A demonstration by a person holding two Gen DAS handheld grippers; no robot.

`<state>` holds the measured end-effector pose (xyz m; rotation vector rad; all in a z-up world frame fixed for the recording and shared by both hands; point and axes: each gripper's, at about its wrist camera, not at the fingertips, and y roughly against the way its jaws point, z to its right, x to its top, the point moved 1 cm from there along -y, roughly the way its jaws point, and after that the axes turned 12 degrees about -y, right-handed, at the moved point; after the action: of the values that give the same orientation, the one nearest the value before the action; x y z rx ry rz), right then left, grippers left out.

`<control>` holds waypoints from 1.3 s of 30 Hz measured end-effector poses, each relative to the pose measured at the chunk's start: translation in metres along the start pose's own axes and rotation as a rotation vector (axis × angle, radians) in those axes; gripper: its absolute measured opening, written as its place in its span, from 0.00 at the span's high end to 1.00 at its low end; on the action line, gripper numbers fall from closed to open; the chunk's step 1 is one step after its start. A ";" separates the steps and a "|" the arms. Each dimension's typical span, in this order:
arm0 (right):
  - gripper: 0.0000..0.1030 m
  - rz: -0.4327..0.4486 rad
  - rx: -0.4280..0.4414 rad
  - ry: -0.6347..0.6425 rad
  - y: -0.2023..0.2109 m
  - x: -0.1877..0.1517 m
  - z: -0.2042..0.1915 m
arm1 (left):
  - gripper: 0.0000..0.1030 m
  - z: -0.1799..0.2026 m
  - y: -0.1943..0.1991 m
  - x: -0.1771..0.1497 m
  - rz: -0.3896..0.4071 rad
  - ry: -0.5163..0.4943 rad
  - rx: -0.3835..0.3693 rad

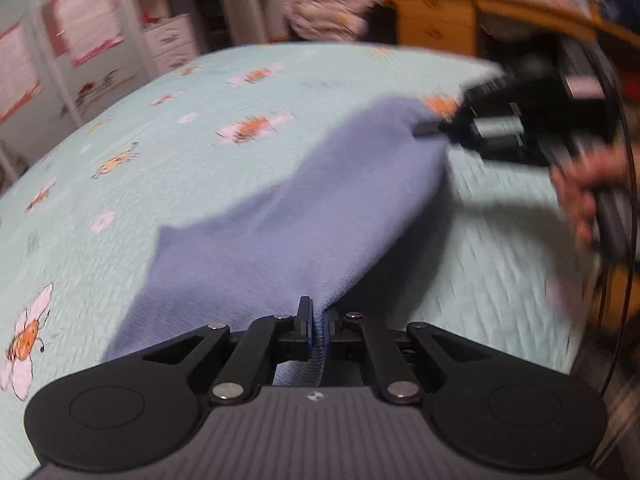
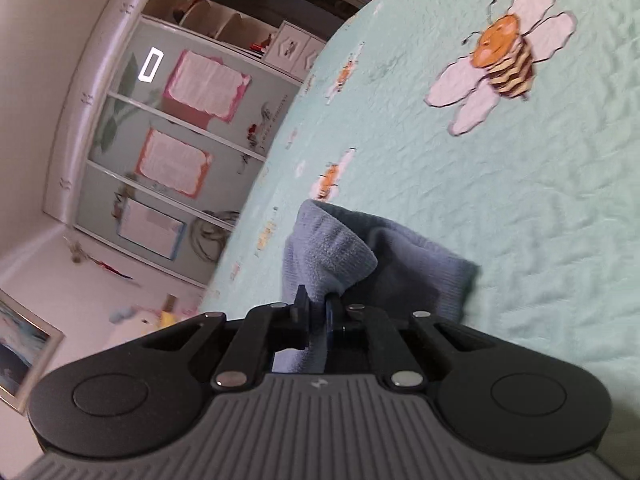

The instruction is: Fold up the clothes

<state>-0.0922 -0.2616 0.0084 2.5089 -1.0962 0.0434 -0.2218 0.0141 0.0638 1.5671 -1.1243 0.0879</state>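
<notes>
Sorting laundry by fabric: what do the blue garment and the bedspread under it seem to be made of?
Blue garment: looks like soft knit, probably cotton blend, matte, with fine ribbing visible at its edge. Bedspread: seems quilted woven cotton, matte, puckered by stitch lines, with bee and flower patches. Fibre content can't be confirmed.

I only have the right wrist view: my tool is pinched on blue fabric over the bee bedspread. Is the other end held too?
Observer: Yes. In the left wrist view the left tool is shut on the near edge of the blue garment.
Operator: Is the cloth lying flat between them?
Observer: No. It stretches as a raised span from the left tool to the right tool, over the bedspread.
Operator: Anything beyond the bed's far side?
Observer: A wooden desk stands there, with a blurred pile of patterned cloth beside it.
</notes>
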 end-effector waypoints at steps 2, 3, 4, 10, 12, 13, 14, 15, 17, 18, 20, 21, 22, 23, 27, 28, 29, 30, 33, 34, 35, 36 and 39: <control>0.94 -0.033 -0.060 0.021 -0.006 -0.002 0.010 | 0.94 0.016 -0.017 -0.009 -0.050 -0.074 0.015; 0.94 -0.040 -0.098 0.040 -0.011 -0.003 0.013 | 0.94 0.023 -0.025 -0.012 -0.067 -0.109 0.026; 0.93 -0.033 -0.137 0.074 -0.015 -0.004 0.015 | 0.94 0.028 -0.031 -0.013 -0.077 -0.139 0.039; 0.89 0.040 -0.187 0.323 -0.009 -0.024 -0.001 | 0.90 0.027 -0.037 -0.013 -0.072 -0.169 0.065; 0.91 0.055 -0.179 0.349 -0.005 -0.027 -0.003 | 0.90 0.025 -0.036 -0.012 -0.069 -0.150 0.059; 0.91 0.068 -0.187 0.356 -0.003 -0.027 -0.004 | 0.90 0.024 -0.035 -0.012 -0.068 -0.143 0.058; 0.91 0.080 -0.192 0.363 -0.001 -0.026 -0.005 | 0.90 0.024 -0.035 -0.011 -0.066 -0.136 0.058; 0.91 0.092 -0.197 0.377 0.001 -0.027 -0.006 | 0.89 0.024 -0.035 -0.009 -0.064 -0.130 0.059; 0.91 0.107 -0.252 0.432 -0.005 -0.031 -0.008 | 0.88 0.024 -0.037 -0.007 -0.062 -0.129 0.061; 0.91 0.114 -0.279 0.460 -0.008 -0.033 -0.010 | 0.88 0.025 -0.038 -0.007 -0.064 -0.135 0.065; 0.91 0.118 -0.329 0.498 -0.014 -0.038 -0.008 | 0.84 0.028 -0.038 -0.008 -0.063 -0.146 0.077; 0.92 0.126 -0.331 0.498 -0.014 -0.039 -0.006 | 0.81 0.030 -0.038 -0.009 -0.063 -0.152 0.084; 0.91 0.137 -0.317 0.487 -0.012 -0.040 -0.005 | 0.79 0.030 -0.037 -0.009 -0.061 -0.152 0.089; 0.91 0.147 -0.303 0.478 -0.010 -0.040 -0.005 | 0.77 0.029 -0.035 -0.010 -0.059 -0.146 0.093; 0.91 0.180 -0.279 0.489 0.000 -0.039 -0.013 | 0.76 0.024 -0.030 -0.011 -0.039 -0.115 0.064; 0.91 0.181 -0.291 0.499 -0.001 -0.039 -0.013 | 0.75 0.024 -0.033 -0.012 -0.046 -0.113 0.061; 0.91 0.178 -0.302 0.505 -0.002 -0.038 -0.012 | 0.74 0.023 -0.036 -0.014 -0.051 -0.107 0.058; 0.92 0.163 -0.311 0.498 -0.008 -0.036 -0.006 | 0.74 0.022 -0.037 -0.016 -0.047 -0.089 0.053; 0.94 0.133 -0.297 0.440 -0.013 -0.030 0.008 | 0.70 0.013 -0.032 -0.019 -0.030 -0.020 0.029; 0.93 0.130 -0.273 0.404 -0.010 -0.027 0.011 | 0.69 0.011 -0.032 -0.020 -0.026 -0.006 0.023; 0.92 0.126 -0.250 0.369 -0.008 -0.024 0.013 | 0.67 0.010 -0.032 -0.020 -0.026 -0.001 0.022; 0.88 0.123 -0.226 0.333 -0.005 -0.021 0.016 | 0.67 0.009 -0.032 -0.021 -0.026 0.001 0.024; 0.80 0.126 -0.171 0.238 0.007 -0.015 0.020 | 0.63 0.012 -0.030 -0.021 -0.017 0.002 0.030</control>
<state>-0.1102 -0.2634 -0.0100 2.2158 -1.1068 0.2659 -0.2190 0.0144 0.0255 1.6022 -1.1128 0.0951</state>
